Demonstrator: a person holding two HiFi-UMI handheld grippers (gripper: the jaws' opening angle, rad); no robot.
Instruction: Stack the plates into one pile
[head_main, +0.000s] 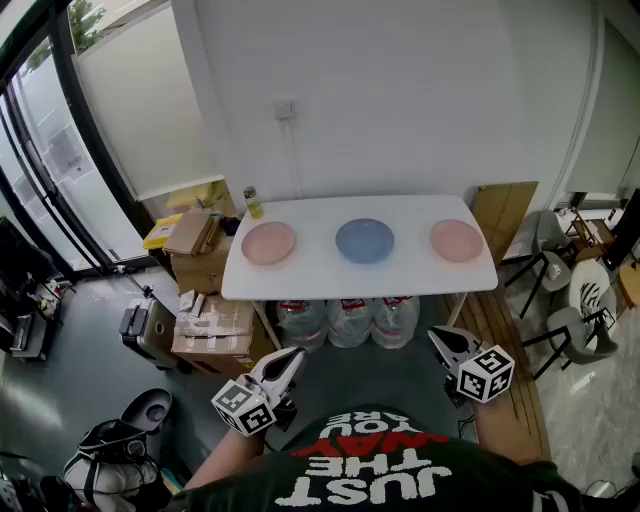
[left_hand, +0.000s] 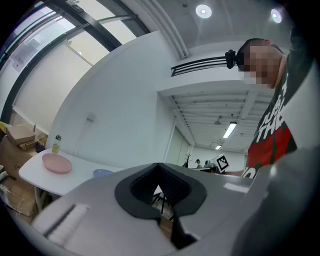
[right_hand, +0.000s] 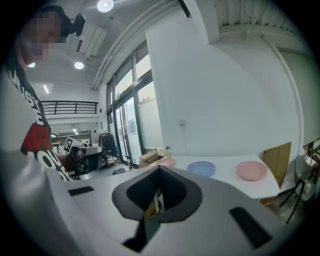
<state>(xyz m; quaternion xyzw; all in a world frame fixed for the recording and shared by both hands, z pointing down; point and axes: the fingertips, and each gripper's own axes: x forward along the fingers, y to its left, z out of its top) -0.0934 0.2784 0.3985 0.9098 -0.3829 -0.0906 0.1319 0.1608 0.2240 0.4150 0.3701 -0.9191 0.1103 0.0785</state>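
Sitting unstacked, three plates lie well beyond left tool and right tool.

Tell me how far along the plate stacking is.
Done: nothing. The left pink plate, blue plate and right pink plate lie apart in a row on the table. In hand: nothing. The left gripper and right gripper are shut and empty, short of the table. Left: all the stacking.

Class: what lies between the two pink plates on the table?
A blue plate sits between the left pink plate and the right pink plate, touching neither, as the head view shows.
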